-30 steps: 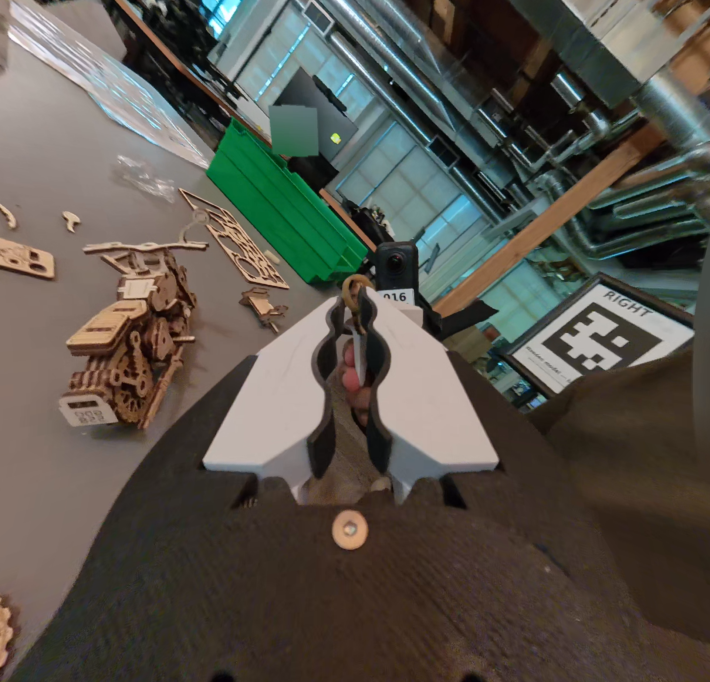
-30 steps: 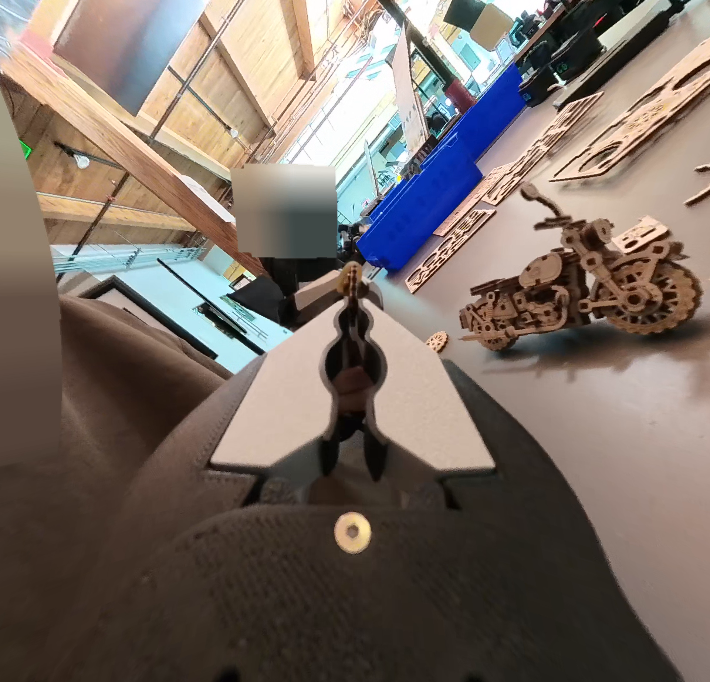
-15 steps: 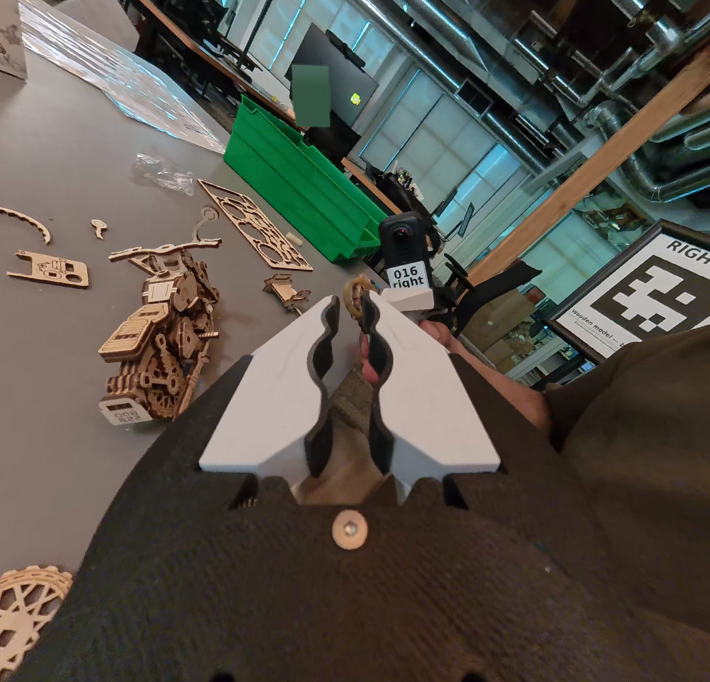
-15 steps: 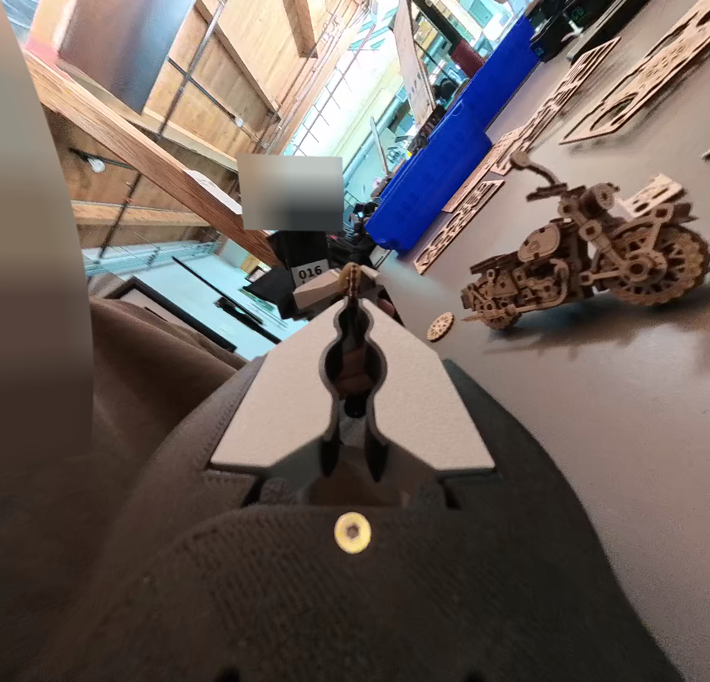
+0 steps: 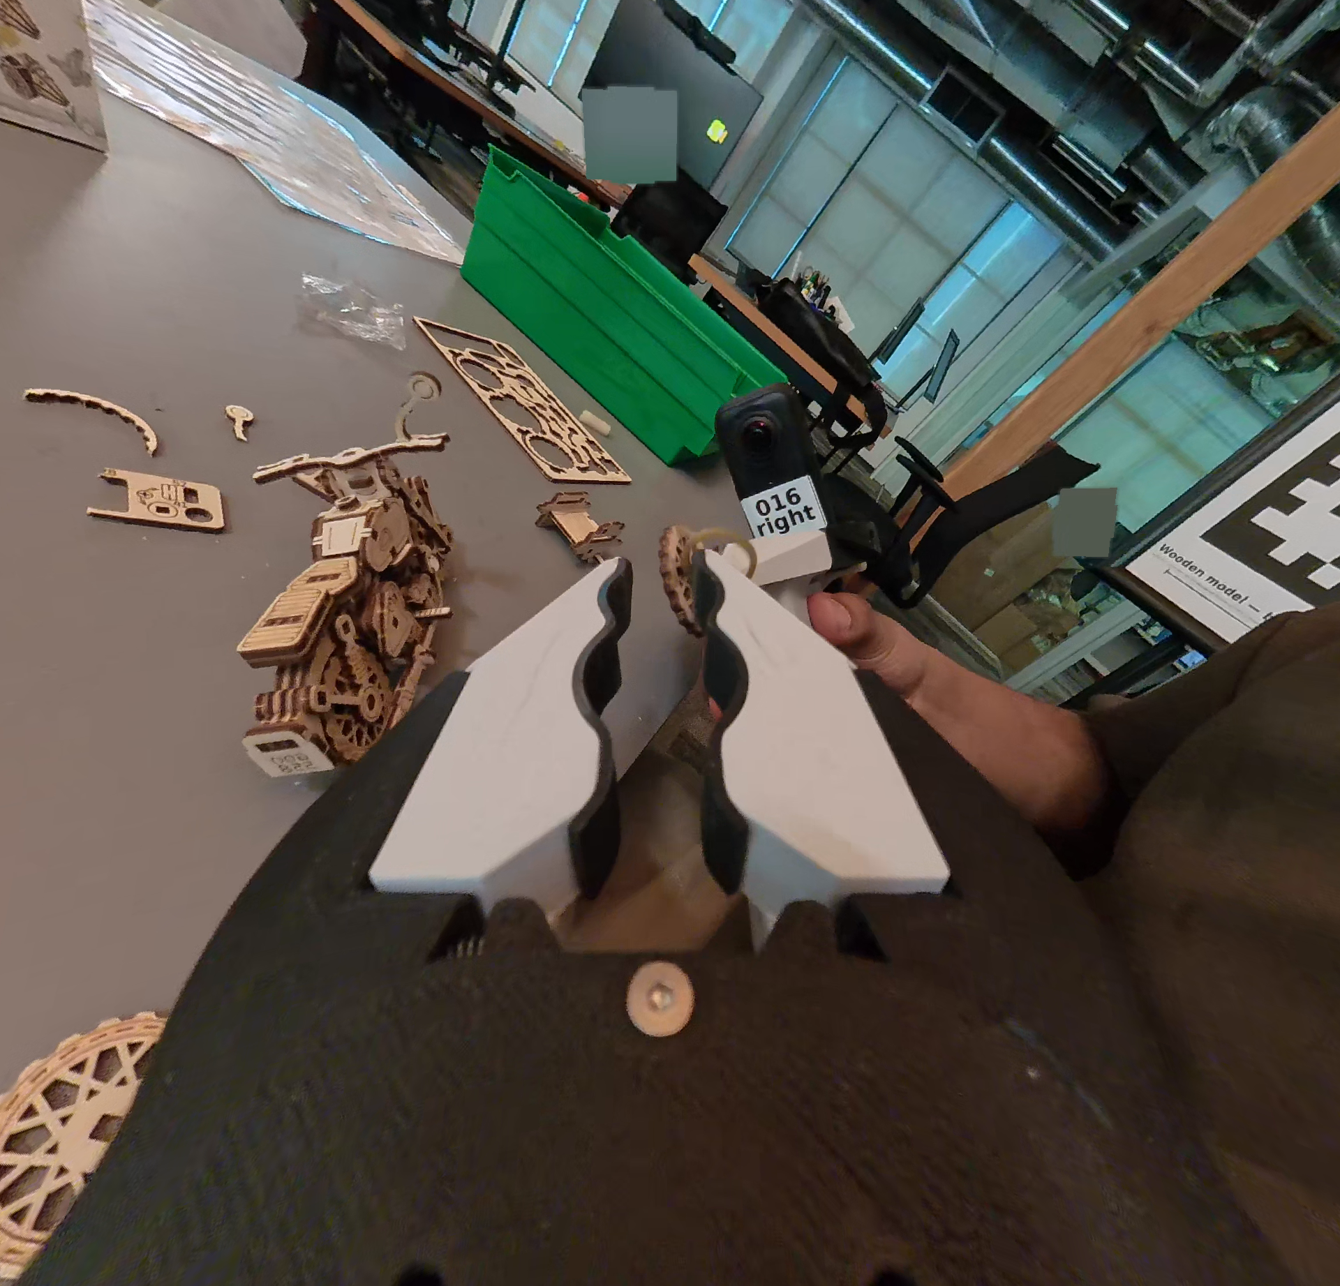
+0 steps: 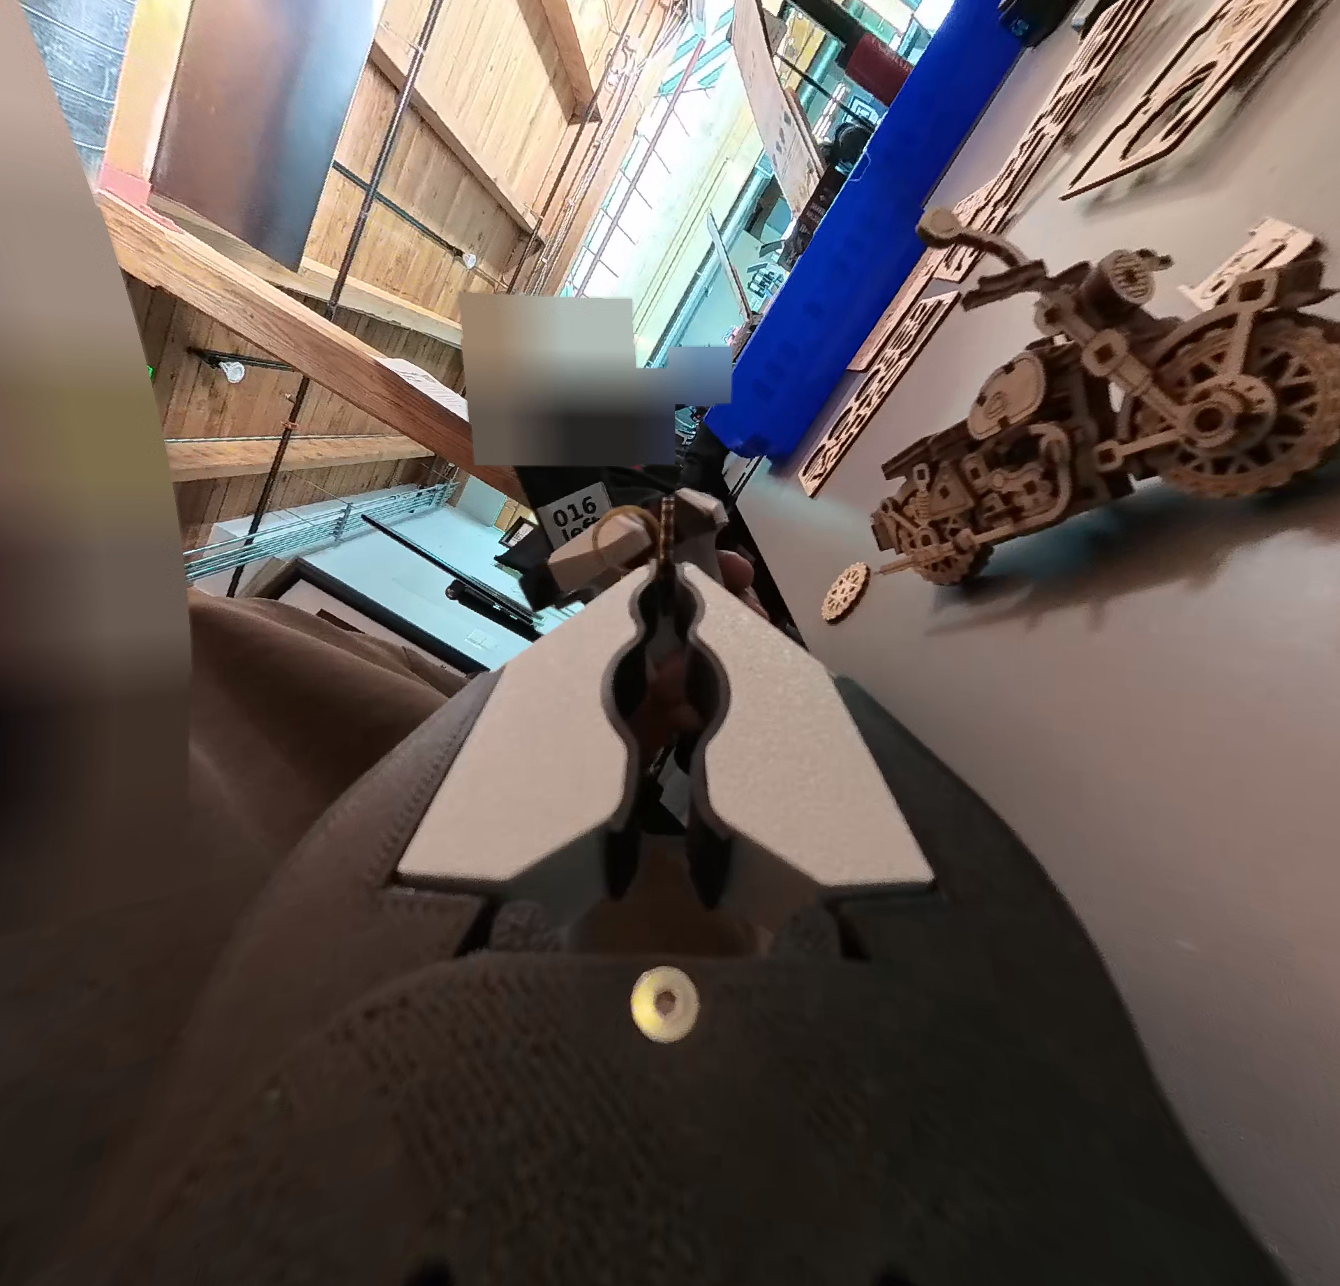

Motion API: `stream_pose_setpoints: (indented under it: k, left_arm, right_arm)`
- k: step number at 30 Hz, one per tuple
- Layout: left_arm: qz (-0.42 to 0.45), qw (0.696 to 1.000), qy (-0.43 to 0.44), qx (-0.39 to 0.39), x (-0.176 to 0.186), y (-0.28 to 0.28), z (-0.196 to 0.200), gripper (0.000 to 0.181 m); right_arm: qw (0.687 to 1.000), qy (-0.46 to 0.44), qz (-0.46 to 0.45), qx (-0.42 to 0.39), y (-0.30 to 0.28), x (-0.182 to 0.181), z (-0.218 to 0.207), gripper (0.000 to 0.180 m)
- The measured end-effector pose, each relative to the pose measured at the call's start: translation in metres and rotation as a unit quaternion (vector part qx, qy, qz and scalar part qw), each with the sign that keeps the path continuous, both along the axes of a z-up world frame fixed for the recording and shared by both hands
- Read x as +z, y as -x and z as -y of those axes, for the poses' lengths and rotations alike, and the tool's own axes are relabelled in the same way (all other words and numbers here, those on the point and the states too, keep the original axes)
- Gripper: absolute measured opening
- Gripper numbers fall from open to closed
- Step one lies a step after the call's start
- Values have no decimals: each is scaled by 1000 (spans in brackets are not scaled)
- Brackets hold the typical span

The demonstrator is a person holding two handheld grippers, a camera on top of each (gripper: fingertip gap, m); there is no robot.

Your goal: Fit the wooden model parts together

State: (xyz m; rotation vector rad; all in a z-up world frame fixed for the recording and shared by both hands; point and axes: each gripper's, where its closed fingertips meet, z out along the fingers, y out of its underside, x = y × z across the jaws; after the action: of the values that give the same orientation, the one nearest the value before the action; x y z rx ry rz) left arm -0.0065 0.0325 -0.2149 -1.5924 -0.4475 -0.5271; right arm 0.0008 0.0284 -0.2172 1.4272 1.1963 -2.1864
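Observation:
My right gripper (image 6: 667, 578) is shut on a thin toothed wooden gear (image 6: 667, 530), seen edge-on above its tips. A tan rubber band (image 6: 615, 526) loops beside the gear. My left gripper (image 5: 663, 573) is open, and the same gear (image 5: 674, 591) sits between its fingertips without being clamped. The band (image 5: 725, 546) shows just behind it. The right gripper's white finger (image 5: 790, 555) and a person's thumb (image 5: 834, 617) are right behind. The part-built wooden motorcycle (image 5: 348, 613) lies on the grey table to the left; it also shows in the right wrist view (image 6: 1088, 417).
A green bin (image 5: 602, 309) and a punched wooden sheet (image 5: 522, 403) lie beyond the model. Loose parts (image 5: 156, 501), a small sub-assembly (image 5: 576, 526) and a spoked wheel (image 5: 58, 1128) are on the table. A blue bin (image 6: 870, 272), more sheets (image 6: 1160, 113) and a small gear (image 6: 845, 591) show in the right view. My two grippers' fingertips are within a few centimetres of each other. The spoked wheel (image 5: 58, 1128) is about equally far from each gripper, around 15 cm.
My left gripper's jaws have opened from nearly shut around the gear and band. Both views have tilted down toward the table. My right gripper stays shut on the gear.

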Motion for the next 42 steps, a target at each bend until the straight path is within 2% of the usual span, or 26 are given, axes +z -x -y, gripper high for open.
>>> stream_pose_setpoints:
  k: [7, 27, 37, 42]
  left_arm:
    - [3, 1000, -6, 9, 2, 3, 3, 10]
    - [20, 999, 6, 28, -4, 14, 5, 10]
    - [53, 998, 2, -23, -6, 0, 1, 8]
    - [56, 998, 2, -24, -6, 1, 1, 7]
  right_arm:
    - [1000, -15, 4, -8, 2, -4, -4, 1]
    - [999, -40, 11, -15, 4, -9, -8, 1]
    - [999, -44, 4, -20, 4, -7, -11, 1]
    - [996, -84, -17, -10, 1, -7, -5, 2]
